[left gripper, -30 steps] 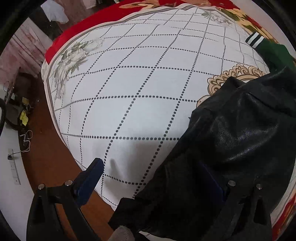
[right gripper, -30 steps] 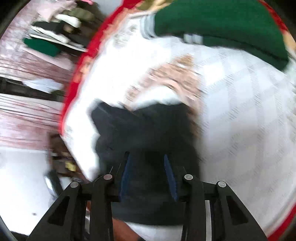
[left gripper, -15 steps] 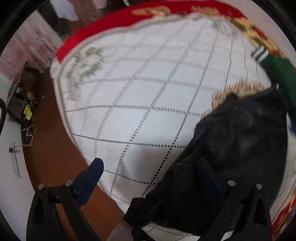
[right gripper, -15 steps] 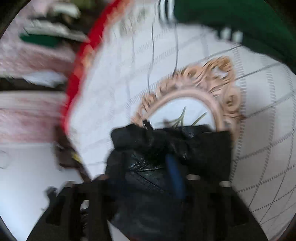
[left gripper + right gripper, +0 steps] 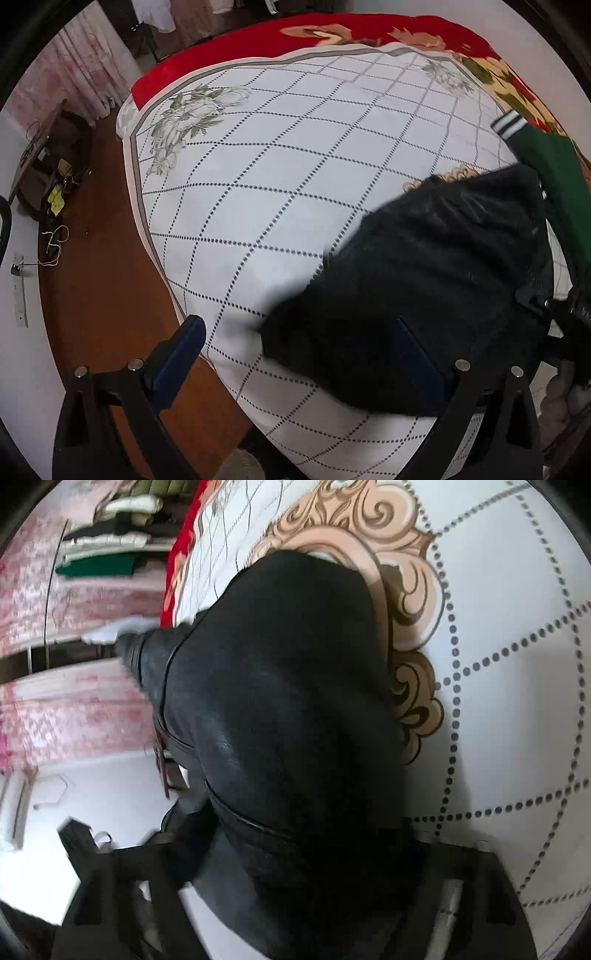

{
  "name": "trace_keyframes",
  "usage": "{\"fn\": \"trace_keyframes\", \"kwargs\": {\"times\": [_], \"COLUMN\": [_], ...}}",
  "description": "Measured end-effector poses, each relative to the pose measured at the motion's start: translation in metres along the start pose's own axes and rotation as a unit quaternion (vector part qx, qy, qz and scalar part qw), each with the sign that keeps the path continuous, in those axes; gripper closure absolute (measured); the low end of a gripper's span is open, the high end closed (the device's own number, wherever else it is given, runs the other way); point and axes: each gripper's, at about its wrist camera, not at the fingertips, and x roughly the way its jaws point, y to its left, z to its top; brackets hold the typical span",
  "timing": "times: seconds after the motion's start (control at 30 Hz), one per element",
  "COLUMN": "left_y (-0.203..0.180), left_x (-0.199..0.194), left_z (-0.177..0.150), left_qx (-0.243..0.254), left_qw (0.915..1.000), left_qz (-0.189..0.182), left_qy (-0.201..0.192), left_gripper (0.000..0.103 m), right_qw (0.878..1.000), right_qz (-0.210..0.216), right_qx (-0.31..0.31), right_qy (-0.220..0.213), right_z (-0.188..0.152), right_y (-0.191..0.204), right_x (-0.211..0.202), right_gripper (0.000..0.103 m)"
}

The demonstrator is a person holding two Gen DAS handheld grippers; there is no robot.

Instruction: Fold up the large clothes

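Black leather jacket (image 5: 436, 280), glossy grained surface, bunched in a dark heap with creases and a piped seam running across it; no flat panels visible. In the left wrist view it fills the lower right of the frame, lying on the bed cover (image 5: 280, 192), its lower left edge blurred. In the right wrist view (image 5: 280, 716) it fills the centre from top to bottom, domed, with a collar-like flap sticking out at centre left.

Bed cover: white, smooth, printed with a dotted diamond grid, grey-green flower prints in the corners, and a tan scroll-edged medallion (image 5: 402, 576) partly under the jacket. Red floral blanket (image 5: 332, 33) beneath it along the top of the frame. Green knit garment (image 5: 554, 177) with white-striped cuff at the right edge, just beside the jacket. Brown floor (image 5: 96, 295) at left.

Left gripper (image 5: 299, 354): jaws spread wide, blue-padded left finger over the bed edge and floor, right finger over the jacket, nothing pinched.

Right gripper (image 5: 295, 867): black frame blurred at bottom of frame, fingertips hidden behind the leather; jaws have just been closing with the jacket bulging up between the arms; can't tell if the pads press it.

Folded clothes (image 5: 107, 550) stacked on shelves in the upper left of the right wrist view, blurred.
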Motion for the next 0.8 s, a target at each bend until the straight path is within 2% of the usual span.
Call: {"fn": "trace_keyframes", "kwargs": {"times": [0.07,0.17,0.2,0.27,0.3,0.4,0.47,0.53,0.57,0.6,0.67,0.7,0.73,0.8], "left_y": [-0.001,-0.004,-0.007,-0.015,-0.019,-0.029,-0.037,-0.05,-0.055,-0.056,-0.06,-0.058,-0.058,-0.053], "left_x": [-0.005,-0.011,-0.009,-0.002,0.004,0.012,0.012,0.013,0.017,0.022,0.037,0.042,0.046,0.052], "left_z": [-0.005,-0.018,-0.021,-0.025,-0.026,-0.021,-0.014,-0.005,-0.002,0.001,0.001,0.0,-0.003,-0.008], "left_qx": [-0.001,-0.008,-0.01,-0.015,-0.021,-0.033,-0.027,-0.008,-0.002,0.0,0.011,0.017,0.021,0.029], "left_qw": [1.0,0.9995,0.9989,0.9971,0.9959,0.9956,0.9972,0.9988,0.9994,0.9996,0.9998,0.9997,0.9996,0.9993], "left_qz": [-0.004,-0.03,-0.043,-0.067,-0.078,-0.08,-0.065,-0.047,-0.034,-0.03,-0.012,-0.006,-0.002,-0.002], "left_qy": [0.002,0.011,0.017,0.032,0.04,0.037,0.022,0.005,0.002,0.003,0.015,0.018,0.021,0.023], "left_gripper": [0.0,0.0,0.0,0.0,0.0,0.0,0.0,0.0,0.0,0.0,0.0,0.0,0.0,0.0], "right_qw": [0.999,0.996,0.995,0.994,0.992,0.986,0.98,0.978,0.98,0.985,0.994,0.996,0.997,0.993], "right_qz": [0.009,0.006,-0.005,-0.027,-0.045,-0.059,-0.109,-0.121,-0.113,-0.095,-0.052,-0.038,-0.043,-0.099], "right_qx": [0.034,0.068,0.078,0.093,0.109,0.139,0.115,0.072,0.048,0.027,0.006,0.005,0.005,0.004], "right_qy": [-0.023,-0.049,-0.057,-0.046,-0.038,-0.075,-0.12,-0.155,-0.158,-0.143,-0.095,-0.075,-0.071,-0.065], "right_z": [-0.017,-0.045,-0.056,-0.069,-0.075,-0.089,-0.093,-0.091,-0.085,-0.073,-0.049,-0.035,-0.027,0.002], "right_y": [-0.001,-0.012,-0.019,-0.033,-0.044,-0.055,-0.035,-0.008,0.006,0.024,0.042,0.047,0.048,0.044], "right_x": [-0.016,-0.033,-0.04,-0.047,-0.049,-0.076,-0.104,-0.126,-0.129,-0.122,-0.096,-0.08,-0.07,-0.05], "right_gripper": [0.044,0.044,0.042,0.022,0.022,0.022,0.022,0.022,0.024,0.027,0.048,0.051,0.052,0.063]}}
